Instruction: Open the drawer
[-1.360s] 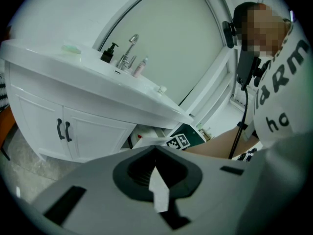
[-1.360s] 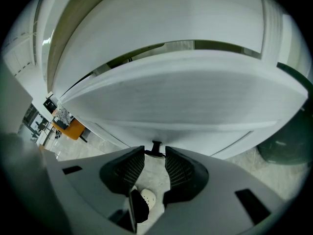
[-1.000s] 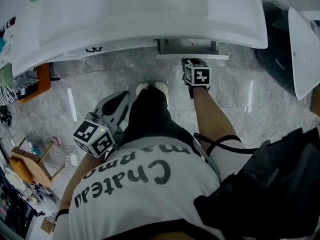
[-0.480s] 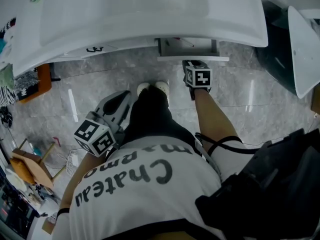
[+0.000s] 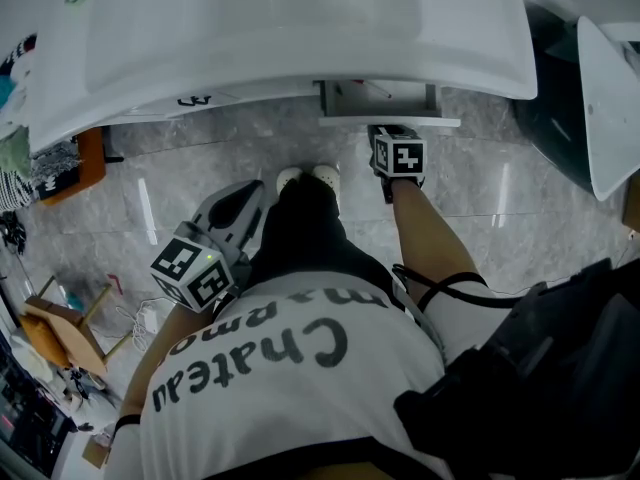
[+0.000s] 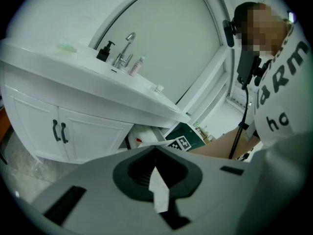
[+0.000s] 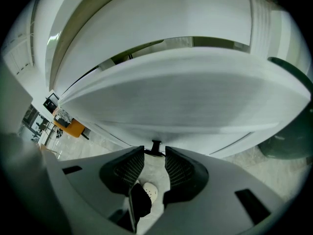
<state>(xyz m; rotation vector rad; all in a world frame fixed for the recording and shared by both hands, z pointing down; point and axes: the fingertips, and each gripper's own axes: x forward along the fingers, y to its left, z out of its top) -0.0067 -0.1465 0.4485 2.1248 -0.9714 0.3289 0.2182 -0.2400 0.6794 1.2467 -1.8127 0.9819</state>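
**Loose hold on handle could slip with drawer only part open**

Drawer [image 5: 378,95] sat part open under the sink [image 5: 480,63], at 12 o'clock in the head view, its front edge just past the sink rim. Right gripper [image 7: 154,153] was at the drawer front, at 6 o'clock from it. Its fingers were spread, with the thin black handle [image 7: 156,147] between the tips, and the pads did not visibly press on it. Left gripper [image 6: 155,154] hung by the hip at 8 o'clock from the drawer, well apart from it, fingers pressed together at the tips on nothing.

Likely risks from here:
- Slip: the jaws only straddled the handle, so a pull toward 6 o'clock could let it slide out past the tips and the drawer would stop where it was. Closing on the handle or hooking behind it would guard against that.
- Skew: the gripper pointed steeply down, so the pull could go downward rather than straight out, binding the drawer on its runners or straining the handle.
- Blocked travel: the shoes [image 5: 306,176] stood near the drawer front, at 7 o'clock from it, and the person's legs could stop it short unless they stepped back.
- Overpull: a hard tug could bring the drawer out too far. How much travel was left could not be told
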